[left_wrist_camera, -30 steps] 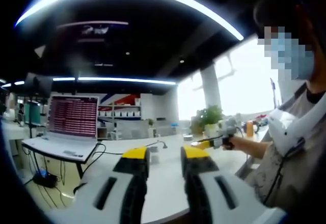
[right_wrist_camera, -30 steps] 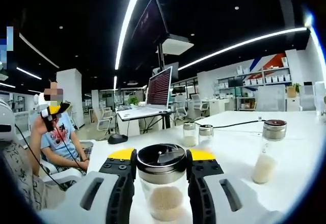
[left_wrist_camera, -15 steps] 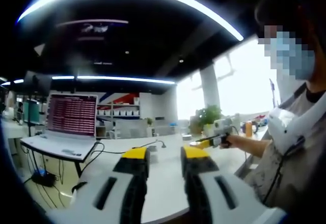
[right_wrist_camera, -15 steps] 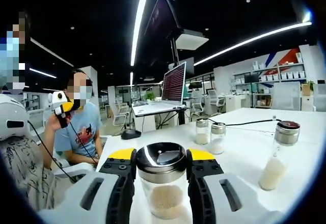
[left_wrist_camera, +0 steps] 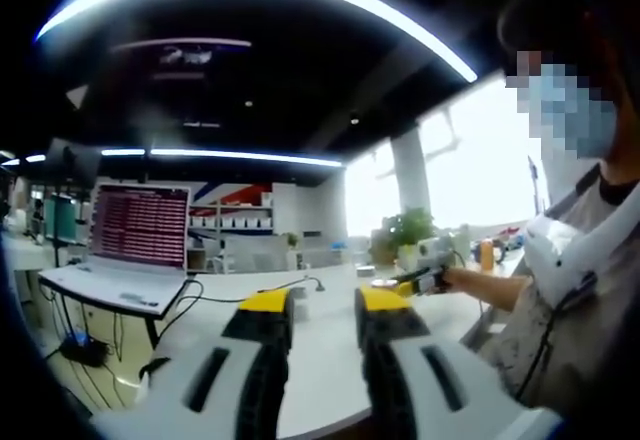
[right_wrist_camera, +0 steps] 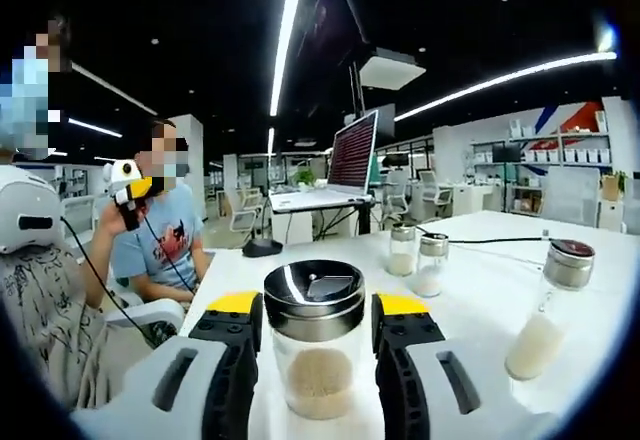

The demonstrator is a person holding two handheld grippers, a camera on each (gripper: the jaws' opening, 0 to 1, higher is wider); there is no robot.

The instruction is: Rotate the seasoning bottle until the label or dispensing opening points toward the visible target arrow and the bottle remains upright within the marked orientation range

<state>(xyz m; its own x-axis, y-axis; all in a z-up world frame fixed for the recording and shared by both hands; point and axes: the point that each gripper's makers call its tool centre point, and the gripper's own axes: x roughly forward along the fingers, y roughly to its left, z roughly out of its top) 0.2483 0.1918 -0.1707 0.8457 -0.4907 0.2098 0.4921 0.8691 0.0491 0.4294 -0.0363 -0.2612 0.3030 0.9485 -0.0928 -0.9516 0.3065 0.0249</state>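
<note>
In the left gripper view, a laptop (left_wrist_camera: pixel 140 250) with a reddish screen sits open at the far left of a white desk (left_wrist_camera: pixel 325 365), with dark cables trailing from it across the surface and down toward the floor. The left gripper (left_wrist_camera: pixel 323 304) rises from the bottom with its yellow-tipped jaws spread apart and nothing between them, released above the bare desk. Further right, beyond a potted plant (left_wrist_camera: pixel 405 232), the right gripper (left_wrist_camera: pixel 418 278) shows small and side-on at the end of the person's outstretched arm, and the person's torso in a pale vest fills the right edge. In the right gripper view, a seated person in a blue shirt (right_wrist_camera: pixel 160 250) is at the left beside the desk (right_wrist_camera: pixel 480 300), holding a yellow and white device up near the head. At the centre the right gripper (right_wrist_camera: pixel 316 308) has its jaws set to either side of the seasoning bottle (right_wrist_camera: pixel 316 345), a clear glass jar with a dark metal shaker lid and pale grains in its lower part; it stands upright, and the jaws look closed against its sides just below the lid. Behind it two small shakers (right_wrist_camera: pixel 416 262) stand side by side, and a taller bottle (right_wrist_camera: pixel 545 310) with a dark cap stands well apart at the right.
</note>
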